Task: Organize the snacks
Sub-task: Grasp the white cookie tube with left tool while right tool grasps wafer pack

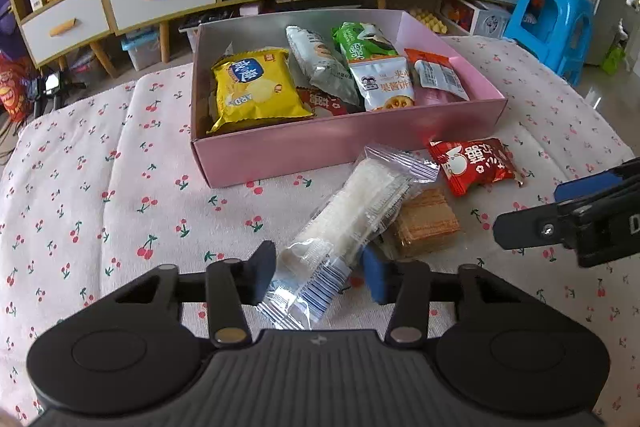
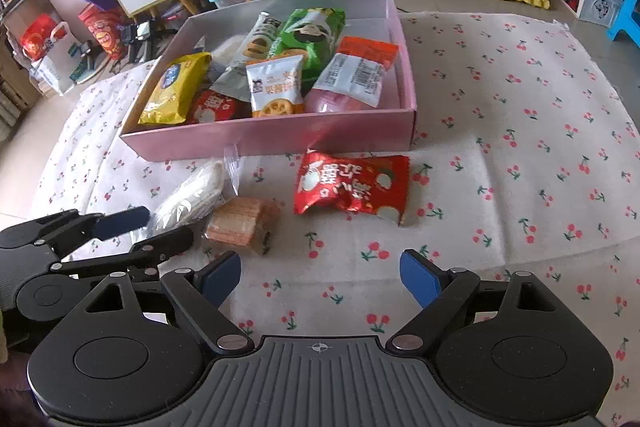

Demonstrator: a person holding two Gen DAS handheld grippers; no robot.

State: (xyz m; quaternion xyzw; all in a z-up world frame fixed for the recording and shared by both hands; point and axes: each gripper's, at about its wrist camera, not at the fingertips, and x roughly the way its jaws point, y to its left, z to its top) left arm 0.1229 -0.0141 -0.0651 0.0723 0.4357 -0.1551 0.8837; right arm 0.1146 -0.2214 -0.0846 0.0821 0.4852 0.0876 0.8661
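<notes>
Your pink cardboard box (image 2: 280,137) holds 7 visible snack packets. 3 lie outside it on the cherry-print cloth (image 2: 520,167): your left fingers (image 1: 316,273) straddle the clear-wrapped white rice cracker pack (image 1: 352,215), not visibly clamped; your right fingers (image 2: 320,277) are spread, empty.

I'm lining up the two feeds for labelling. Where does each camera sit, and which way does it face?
Left wrist: rides the left gripper, facing the pink cardboard box; its fingers straddle the clear-wrapped white rice cracker pack; the right gripper enters at the right edge.
Right wrist: rides the right gripper, jaws wide, facing the same box from further right; the left gripper shows lower left.
Shared: the box, the cracker pack, the red foil snack packet, the brown wafer pack, the cherry-print cloth.
</notes>
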